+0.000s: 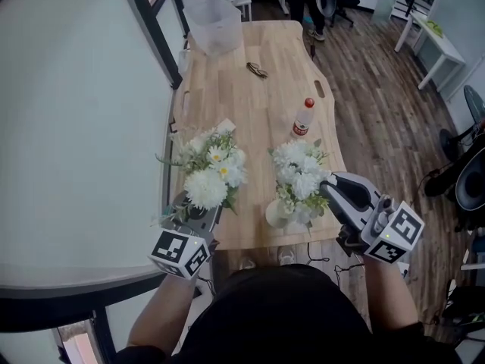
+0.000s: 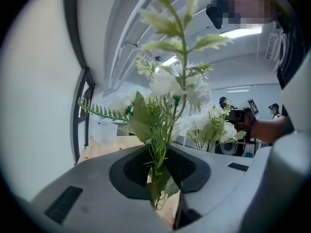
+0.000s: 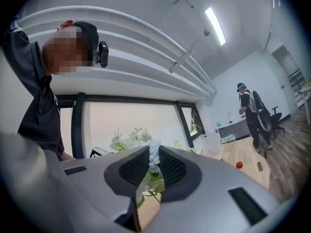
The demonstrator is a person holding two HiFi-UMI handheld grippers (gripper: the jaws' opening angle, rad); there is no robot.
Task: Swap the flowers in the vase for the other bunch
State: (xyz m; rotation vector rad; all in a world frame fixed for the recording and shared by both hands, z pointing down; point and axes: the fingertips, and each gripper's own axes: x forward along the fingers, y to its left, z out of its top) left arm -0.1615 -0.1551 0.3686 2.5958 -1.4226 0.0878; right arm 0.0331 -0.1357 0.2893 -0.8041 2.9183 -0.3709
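Two bunches of white artificial flowers with green leaves are held over the near end of the wooden table (image 1: 250, 97). My left gripper (image 1: 200, 214) is shut on the stems (image 2: 158, 178) of the left bunch (image 1: 211, 171), which rises upright in the left gripper view (image 2: 170, 89). My right gripper (image 1: 327, 188) is shut on the right bunch (image 1: 299, 174), with a white sprig (image 3: 153, 154) pinched between its pads. A small pale vase (image 1: 274, 214) stands just below this bunch. Whether the stems still reach into it is hidden by the blooms.
A clear bottle with a red cap (image 1: 303, 117) stands behind the right bunch. A dark small object (image 1: 257, 70) lies mid-table, and a clear plastic tub (image 1: 214, 23) stands at the far end. A white wall with a dark frame runs along the left. A person (image 3: 251, 113) stands beyond the table.
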